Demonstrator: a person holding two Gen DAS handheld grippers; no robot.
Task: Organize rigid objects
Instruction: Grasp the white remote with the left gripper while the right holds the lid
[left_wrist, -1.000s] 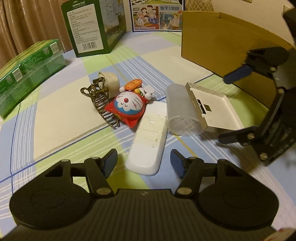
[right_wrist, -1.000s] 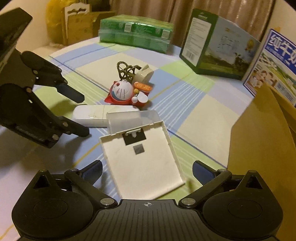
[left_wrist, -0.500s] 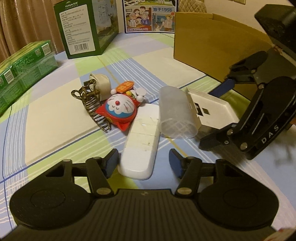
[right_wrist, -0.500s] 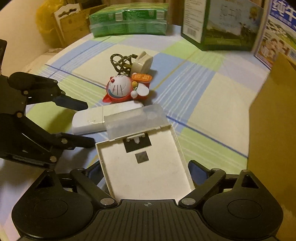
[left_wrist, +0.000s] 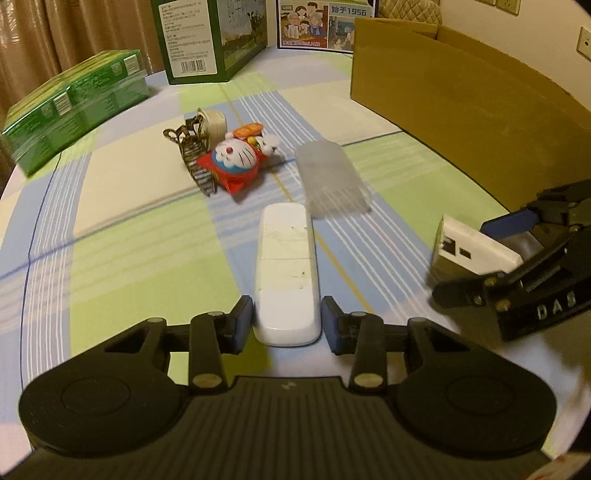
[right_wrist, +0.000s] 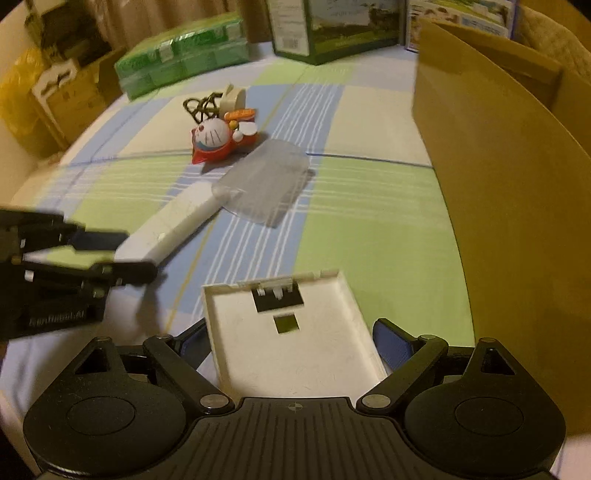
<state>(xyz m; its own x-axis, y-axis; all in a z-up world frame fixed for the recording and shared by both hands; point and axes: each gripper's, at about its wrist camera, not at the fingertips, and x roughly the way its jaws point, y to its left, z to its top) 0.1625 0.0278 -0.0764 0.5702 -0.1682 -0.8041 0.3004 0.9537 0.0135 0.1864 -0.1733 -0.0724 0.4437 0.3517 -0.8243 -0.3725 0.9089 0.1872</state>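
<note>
A long white bar (left_wrist: 286, 266) lies on the checked cloth, and my left gripper (left_wrist: 287, 325) is closing on its near end, with both blue pads against its sides. My right gripper (right_wrist: 288, 334) is shut across a flat white plastic plate (right_wrist: 291, 350) with a square hole. In the left wrist view that plate (left_wrist: 476, 247) hangs above the cloth at the right. A clear plastic cover (left_wrist: 332, 181) lies alone past the bar. Beyond it are a red Doraemon toy (left_wrist: 236, 162), a bronze hair clip (left_wrist: 192, 155) and a small white plug (left_wrist: 214, 120).
A tall open cardboard box (left_wrist: 443, 92) stands along the right side. Green wrapped packs (left_wrist: 74, 107) lie at the far left, with a dark green carton (left_wrist: 207, 37) and a printed carton behind. The table edge curves off at the left.
My left jaws have narrowed onto the white bar and pulled it back from the toy. The right gripper has drawn the white plate away from the clear cover and raised it.
</note>
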